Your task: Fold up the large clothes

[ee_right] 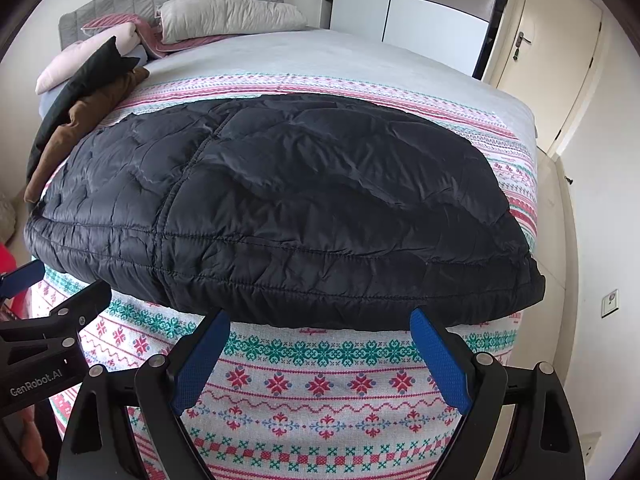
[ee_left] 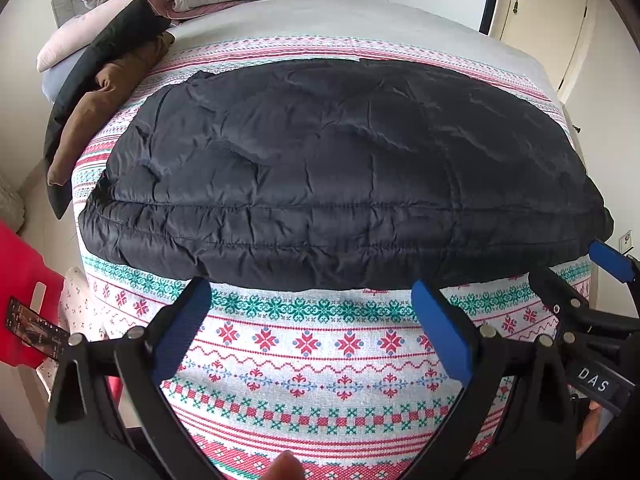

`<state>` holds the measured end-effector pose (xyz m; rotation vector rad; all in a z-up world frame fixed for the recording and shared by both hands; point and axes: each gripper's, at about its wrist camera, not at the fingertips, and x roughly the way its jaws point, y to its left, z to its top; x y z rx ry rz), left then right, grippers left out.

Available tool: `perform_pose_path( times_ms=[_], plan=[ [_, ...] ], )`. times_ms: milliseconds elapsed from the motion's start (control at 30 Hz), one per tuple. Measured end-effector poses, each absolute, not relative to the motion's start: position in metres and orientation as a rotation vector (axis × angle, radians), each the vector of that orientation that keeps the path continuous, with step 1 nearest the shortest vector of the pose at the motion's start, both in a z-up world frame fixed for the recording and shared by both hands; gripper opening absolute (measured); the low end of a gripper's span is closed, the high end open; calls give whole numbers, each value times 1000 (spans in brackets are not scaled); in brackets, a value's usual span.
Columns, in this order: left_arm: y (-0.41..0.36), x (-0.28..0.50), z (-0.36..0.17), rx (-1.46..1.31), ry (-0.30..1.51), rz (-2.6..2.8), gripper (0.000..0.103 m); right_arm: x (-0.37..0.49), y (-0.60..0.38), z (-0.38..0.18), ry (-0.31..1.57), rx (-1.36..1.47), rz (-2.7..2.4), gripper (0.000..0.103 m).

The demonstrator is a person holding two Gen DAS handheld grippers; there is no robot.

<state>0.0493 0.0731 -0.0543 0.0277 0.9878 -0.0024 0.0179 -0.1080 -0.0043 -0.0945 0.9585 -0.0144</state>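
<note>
Black quilted jacket (ee_left: 344, 176) lies folded, puffy, wrinkled.

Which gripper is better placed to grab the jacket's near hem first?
Roughly even, slight edge right: right gripper is open, centred just short of the black jacket hem. Left gripper is open too, near the hem's left half.

The left gripper (ee_left: 312, 296) has a matte black frame with two fingers (ee_left: 438, 330) faced in blue textured pads, and round silver pivot screws at its joints. The right gripper (ee_right: 320, 332) is built the same: black arms, blue dimpled pads, silver screw heads. Seen from the left camera, its side carries white letters reading "DAS". Seen from the right camera, the left one's body bears white "GenRobot.AI" lettering.
</note>
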Motion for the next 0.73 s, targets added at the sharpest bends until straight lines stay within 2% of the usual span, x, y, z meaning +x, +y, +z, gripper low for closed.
perform_pose_path(
  times_ms=[567, 733],
  plan=[
    [72, 50, -58, 32, 1008, -6, 100, 17, -107, -9, 969, -100, -13, 93],
    [75, 55, -72, -10, 1038, 2, 100, 19, -103, -17, 986, -108, -9, 93]
  ],
)
